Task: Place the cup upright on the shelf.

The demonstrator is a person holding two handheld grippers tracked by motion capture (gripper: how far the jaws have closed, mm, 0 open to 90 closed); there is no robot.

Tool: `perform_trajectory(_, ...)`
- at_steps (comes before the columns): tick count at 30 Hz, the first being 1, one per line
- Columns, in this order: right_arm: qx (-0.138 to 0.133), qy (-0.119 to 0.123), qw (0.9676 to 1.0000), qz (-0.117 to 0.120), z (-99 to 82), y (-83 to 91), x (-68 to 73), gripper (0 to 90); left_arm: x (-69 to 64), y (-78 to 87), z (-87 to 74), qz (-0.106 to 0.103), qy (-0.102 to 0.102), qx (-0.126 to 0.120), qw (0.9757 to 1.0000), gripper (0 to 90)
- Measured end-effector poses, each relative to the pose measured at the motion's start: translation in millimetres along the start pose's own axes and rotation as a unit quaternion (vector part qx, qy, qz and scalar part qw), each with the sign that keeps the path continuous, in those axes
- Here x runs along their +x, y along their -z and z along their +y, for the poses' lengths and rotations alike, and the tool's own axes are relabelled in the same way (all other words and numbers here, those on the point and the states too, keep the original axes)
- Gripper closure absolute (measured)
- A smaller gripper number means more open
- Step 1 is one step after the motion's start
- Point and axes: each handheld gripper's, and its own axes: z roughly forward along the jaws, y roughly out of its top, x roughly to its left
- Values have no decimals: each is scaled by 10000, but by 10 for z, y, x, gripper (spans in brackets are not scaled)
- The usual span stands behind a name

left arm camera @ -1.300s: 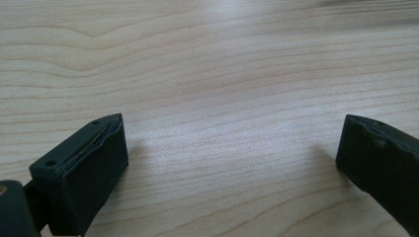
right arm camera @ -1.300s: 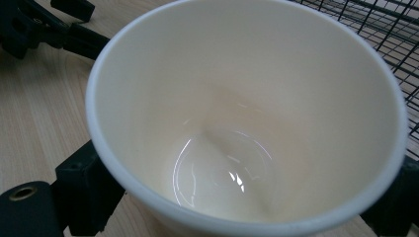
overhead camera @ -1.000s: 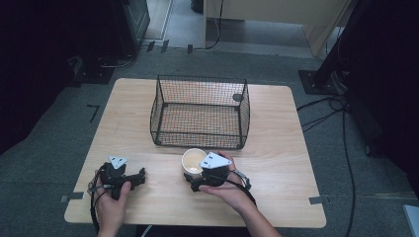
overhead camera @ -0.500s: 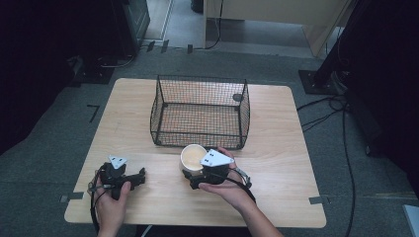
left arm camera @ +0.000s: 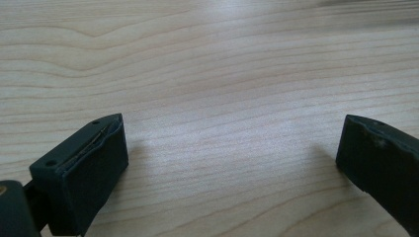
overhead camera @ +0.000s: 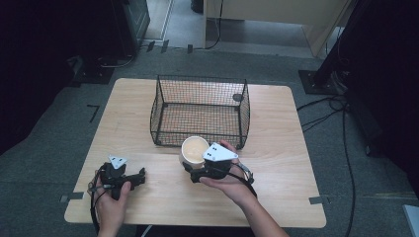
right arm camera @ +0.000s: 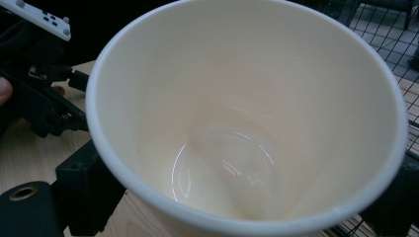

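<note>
From the high view, a light wooden table (overhead camera: pixel 296 163) with rounded corners stands on grey carpet, with dark equipment and trailing cables around its edges and a pale wooden cabinet at the far side. A black wire basket (overhead camera: pixel 200 111) sits at the table's middle, toward the far edge; the table top shows through its mesh floor, and nothing can be made out inside. Just in front of the basket's near wall, the right gripper (overhead camera: pixel 193 165) grips a white paper cup (overhead camera: pixel 193 149), mouth upward and tilted, its interior bare. The left gripper (overhead camera: pixel 141 176) rests low over the near-left part of the table, well apart from the cup. Against half a second ago, the cup and right gripper have moved a little closer to the basket, while the left gripper has stayed where it was.

In the left gripper view, the two black jaws stand wide apart over bare wood grain (left arm camera: pixel 222 98), nothing between them.

In the right gripper view, the cup (right arm camera: pixel 247 123) looms close, clamped between the jaws at either side; its glossy inside is empty. The basket's mesh (right arm camera: pixel 390 44) shows at right, the other gripper (right arm camera: pixel 34 98) at left.
</note>
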Motion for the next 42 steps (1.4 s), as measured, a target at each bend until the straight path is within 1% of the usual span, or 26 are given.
perform_trajectory(14, -238, 57, 9997, -97, 231, 19, -90, 83, 0, 0, 1, 0, 2, -3, 10000, 0)
perform_trajectory(16, -276, 42, 9995, -112, 272, 25, -110, 83, 0, 0, 0, 0, 2, -4, 10000, 0)
perform_trajectory(18, -311, 83, 9994, -156, 336, 31, -142, 83, 0, -1, 0, 1, 1, -8, 10000, 0)
perform_trajectory(20, -330, 80, 9993, -170, 358, 32, -152, 83, 0, 0, 1, 0, 2, -1, 10000, 0)
perform_trajectory(21, -353, 115, 9991, -213, 407, 35, -176, 83, 0, 0, 1, 1, 1, -2, 10000, 0)
perform_trajectory(26, -417, 132, 9987, -267, 494, 35, -219, 83, 1, 1, 1, -2, 0, 2, 10000, 0)
perform_trajectory(29, -495, 145, 9982, -311, 592, 31, -266, 83, 1, 1, 1, -2, 1, 1, 10000, 0)
perform_trajectory(30, -495, 145, 9982, -311, 592, 31, -266, 83, 1, 1, 1, -2, 1, 1, 10000, 0)
perform_trajectory(32, -541, 174, 9977, -361, 662, 12, -301, 83, 1, 1, 1, -1, 0, 2, 10000, 0)
perform_trajectory(33, -541, 174, 9977, -361, 662, 12, -301, 83, 1, 1, 1, -4, 0, 4, 10000, 0)
perform_trajectory(36, -581, 182, 9972, -425, 749, -30, -354, 83, 0, 0, 1, 0, 7, -5, 10000, 0)
perform_trajectory(42, -611, 184, 9967, -501, 841, -105, -440, 83, -1, 0, 1, -2, 10, -8, 10000, 0)
